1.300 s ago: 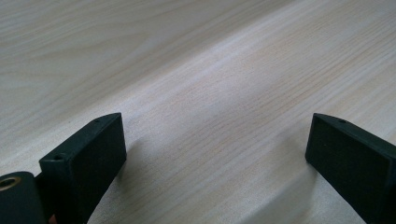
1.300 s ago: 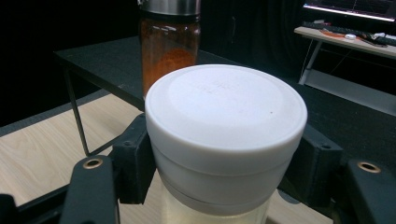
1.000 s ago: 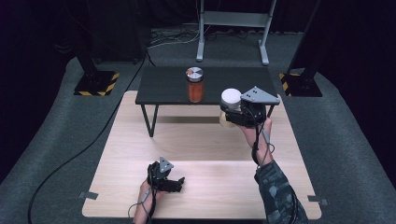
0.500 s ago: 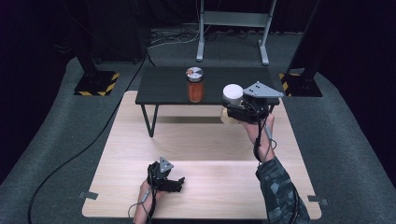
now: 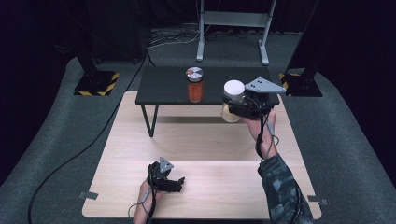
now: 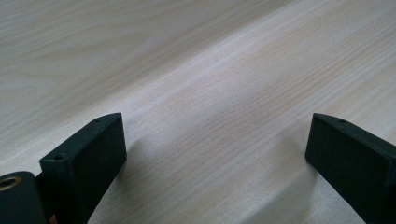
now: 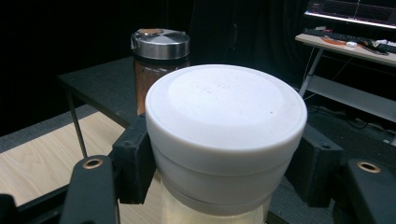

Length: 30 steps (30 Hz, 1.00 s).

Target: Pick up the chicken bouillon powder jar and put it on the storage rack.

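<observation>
White-lidded jar (image 7: 226, 135) — clamped between right tongs (image 7: 224, 158).

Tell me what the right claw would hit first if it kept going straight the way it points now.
Likely the orange-filled jar with the metal lid on the black table. The right claw, shut on the white-lidded jar, points toward it, slightly to its right. Depth is hard to judge, so it might slip just past.

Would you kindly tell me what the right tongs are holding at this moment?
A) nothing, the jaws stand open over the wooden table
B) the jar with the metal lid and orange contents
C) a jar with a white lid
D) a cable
C: in the right gripper view the black jaws of the right tongs press on both sides of the white-lidded jar, while the metal-lidded jar stands apart on the black table.
</observation>
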Available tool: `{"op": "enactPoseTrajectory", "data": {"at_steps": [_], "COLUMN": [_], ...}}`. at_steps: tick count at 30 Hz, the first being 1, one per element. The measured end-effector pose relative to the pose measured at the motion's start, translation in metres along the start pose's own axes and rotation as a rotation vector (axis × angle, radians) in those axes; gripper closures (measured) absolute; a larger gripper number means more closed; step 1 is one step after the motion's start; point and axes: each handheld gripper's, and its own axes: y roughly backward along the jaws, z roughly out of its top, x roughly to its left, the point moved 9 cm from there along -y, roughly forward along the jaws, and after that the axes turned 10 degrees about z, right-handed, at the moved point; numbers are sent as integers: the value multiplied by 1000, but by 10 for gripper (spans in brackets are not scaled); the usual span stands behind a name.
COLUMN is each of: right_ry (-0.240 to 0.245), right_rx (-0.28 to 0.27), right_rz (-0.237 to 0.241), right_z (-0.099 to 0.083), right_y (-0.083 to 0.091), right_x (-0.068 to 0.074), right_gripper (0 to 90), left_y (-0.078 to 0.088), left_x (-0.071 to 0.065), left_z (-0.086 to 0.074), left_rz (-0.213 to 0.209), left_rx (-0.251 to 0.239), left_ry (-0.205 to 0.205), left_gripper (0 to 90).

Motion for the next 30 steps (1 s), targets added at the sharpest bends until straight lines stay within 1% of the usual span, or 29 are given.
{"op": "enactPoseTrajectory", "data": {"at_steps": [6, 14, 30], "right_ry": [-11, -10, -28], "right_rx": [-4, -8, -11], "right_rz": [3, 3, -17], "right_z": [2, 8, 17], "right_y": [0, -2, -9], "right_x": [-3, -6, -17], "right_gripper": [327, 328, 328], "left_y": [0, 0, 0], "left_x": [0, 0, 0], "left_z": [0, 0, 0], "left_rz": [0, 0, -2], "left_rx": [0, 0, 0], "left_ry": [0, 0, -2], "left_gripper": [50, 51, 51]}}
